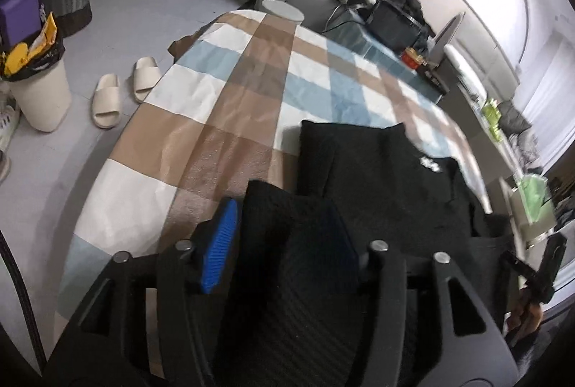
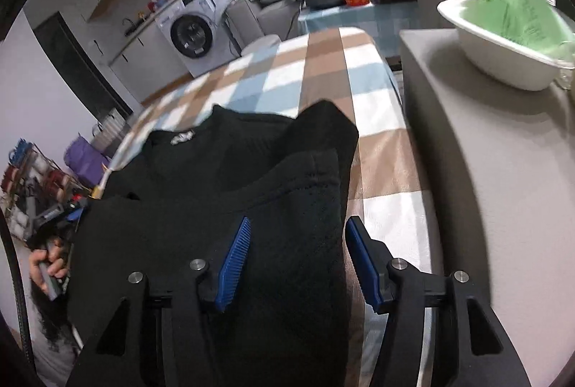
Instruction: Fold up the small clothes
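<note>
Black knit garment, partly folded, bunched

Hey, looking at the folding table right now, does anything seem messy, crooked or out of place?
Nothing looks damaged or spilled. The black garment lies bunched and uneven on the checked cloth, one fold draped between the fingers of the right tool and another over the left tool; it is mid-fold. A pair of slippers sits askew on the floor.
</note>
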A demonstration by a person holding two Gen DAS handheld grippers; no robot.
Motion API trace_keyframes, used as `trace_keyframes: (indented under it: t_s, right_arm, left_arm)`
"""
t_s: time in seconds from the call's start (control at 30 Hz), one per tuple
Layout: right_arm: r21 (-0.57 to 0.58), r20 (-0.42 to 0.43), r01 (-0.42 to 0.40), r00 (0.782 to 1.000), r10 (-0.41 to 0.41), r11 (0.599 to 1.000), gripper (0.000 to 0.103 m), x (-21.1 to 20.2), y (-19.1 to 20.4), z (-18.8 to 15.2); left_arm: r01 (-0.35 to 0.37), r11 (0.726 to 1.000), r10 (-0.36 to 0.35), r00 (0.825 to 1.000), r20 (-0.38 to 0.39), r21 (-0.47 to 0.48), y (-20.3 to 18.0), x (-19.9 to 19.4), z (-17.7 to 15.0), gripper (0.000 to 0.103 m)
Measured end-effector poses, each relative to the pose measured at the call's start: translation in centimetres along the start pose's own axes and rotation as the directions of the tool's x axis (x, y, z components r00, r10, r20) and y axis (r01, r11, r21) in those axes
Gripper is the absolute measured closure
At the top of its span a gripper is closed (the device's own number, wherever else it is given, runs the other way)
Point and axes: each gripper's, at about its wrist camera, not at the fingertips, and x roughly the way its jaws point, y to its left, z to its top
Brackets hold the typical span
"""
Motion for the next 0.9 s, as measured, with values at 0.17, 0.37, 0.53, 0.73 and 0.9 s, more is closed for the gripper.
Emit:
trace_keyframes:
  t_s: [0.17, 0.37, 0.53, 0.73, 0.9]
  right_arm:
    - [-0.051, 0.026, 0.071, 0.997, -0.069, 0.996, 0.092, -0.3, 1.0, -0.4]
    - [-0.132, 0.102, -0.047, 0.993, 0.061, 0.990, 0.093, -3.6, 2.5, -1.1]
    - [-0.215, 0.075, -0.094, 0.991, 0.112, 0.972, 0.093, -3.8, 4.1, -1.6]
    - [-0.236, 0.019, -0.085, 0.996, 0.093, 0.968, 0.081, -2.3, 4.4, -1.7]
    - [-0.220, 0.014, -0.094, 0.995, 0.100, 0.971, 0.062, -1.4, 4.0, -1.5]
  left_arm:
    - [-0.016, 1.000, 0.016, 0.999, -0.033, -0.012, 0.8, 0.4, -0.4, 0.053]
    - [0.050, 0.998, -0.047, 0.996, -0.081, 0.034, 0.5, 0.6, -1.5, 0.053]
    - [0.049, 0.998, -0.046, 0.995, -0.090, 0.030, -0.1, 1.5, -1.2, 0.059]
    - [0.054, 0.998, -0.050, 0.996, -0.077, 0.042, -0.6, 1.5, -1.0, 0.088]
    - [0.056, 0.998, -0.055, 0.994, -0.092, 0.015, -0.2, 1.9, -0.8, 0.083]
